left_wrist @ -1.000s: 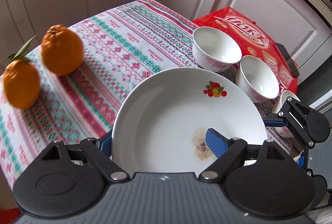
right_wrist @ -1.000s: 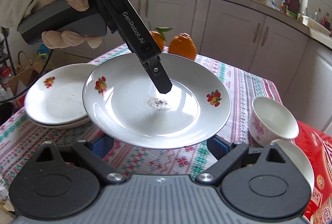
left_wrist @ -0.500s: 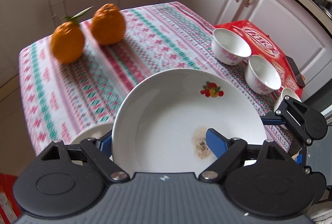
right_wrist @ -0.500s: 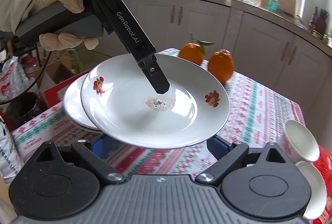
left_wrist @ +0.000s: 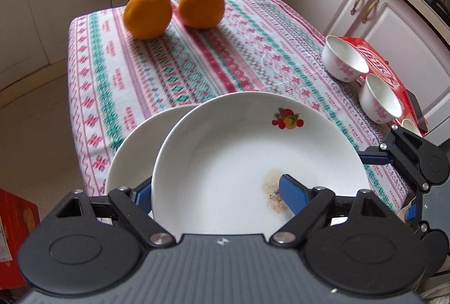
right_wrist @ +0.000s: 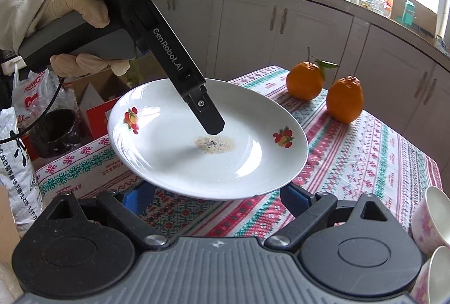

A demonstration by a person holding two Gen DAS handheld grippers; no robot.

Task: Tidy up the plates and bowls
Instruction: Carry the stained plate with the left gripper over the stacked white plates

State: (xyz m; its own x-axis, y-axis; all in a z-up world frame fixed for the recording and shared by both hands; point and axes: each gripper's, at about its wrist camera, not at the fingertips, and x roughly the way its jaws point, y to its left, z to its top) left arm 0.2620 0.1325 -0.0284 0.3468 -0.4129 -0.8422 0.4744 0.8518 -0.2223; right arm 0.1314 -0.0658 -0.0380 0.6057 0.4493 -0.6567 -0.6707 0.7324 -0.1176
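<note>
Left gripper (left_wrist: 216,188) holds a soiled plate (left_wrist: 253,152) in the air above the table.

From left to right: a second plate (left_wrist: 135,152) lies on the tablecloth (left_wrist: 197,56) under the held one; the left fingers pinch its rim; two bowls (left_wrist: 344,59) stand at the right edge. The right gripper (right_wrist: 219,198) is open, empty, below the plate.

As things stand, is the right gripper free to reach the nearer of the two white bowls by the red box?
Probably yes. The right gripper is open and empty, and the bowls sit close at its right on the tablecloth. The plate in the left gripper hangs ahead and left, off that path.
</note>
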